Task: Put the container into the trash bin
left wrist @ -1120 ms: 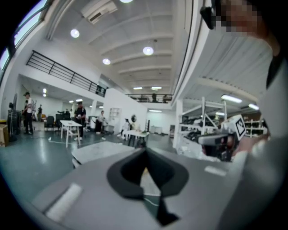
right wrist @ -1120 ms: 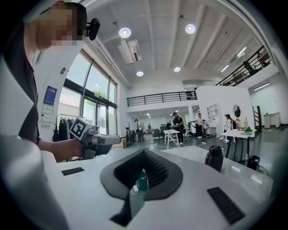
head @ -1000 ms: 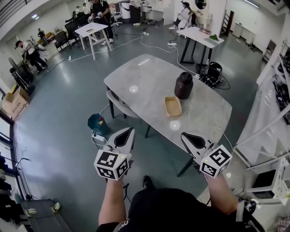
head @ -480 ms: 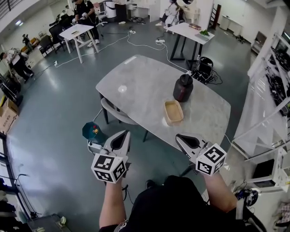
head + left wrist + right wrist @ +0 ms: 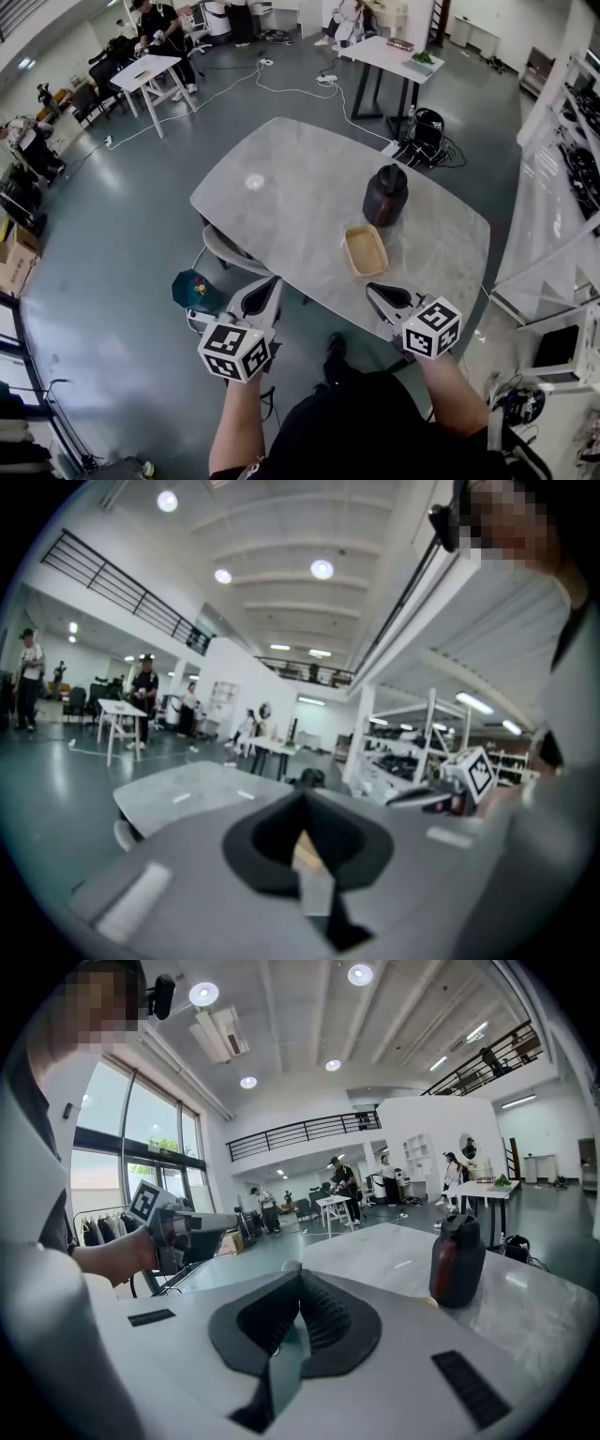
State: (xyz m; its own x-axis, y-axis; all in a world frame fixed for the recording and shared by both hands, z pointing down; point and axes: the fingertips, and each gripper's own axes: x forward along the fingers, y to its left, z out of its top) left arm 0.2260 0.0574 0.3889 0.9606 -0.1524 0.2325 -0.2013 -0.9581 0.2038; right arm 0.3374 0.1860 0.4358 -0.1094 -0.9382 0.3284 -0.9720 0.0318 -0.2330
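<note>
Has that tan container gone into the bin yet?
Not yet. The tan container sits on the table by the dark jar. The left gripper and right gripper are shut, empty. Picking it up and dropping it in the green bin remain.

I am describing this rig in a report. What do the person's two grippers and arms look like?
Both the left gripper and the right gripper have pale grey shells with black pads inside the jaws. Each carries a white cube with black square markers. The forearms are bare below a dark top.
</note>
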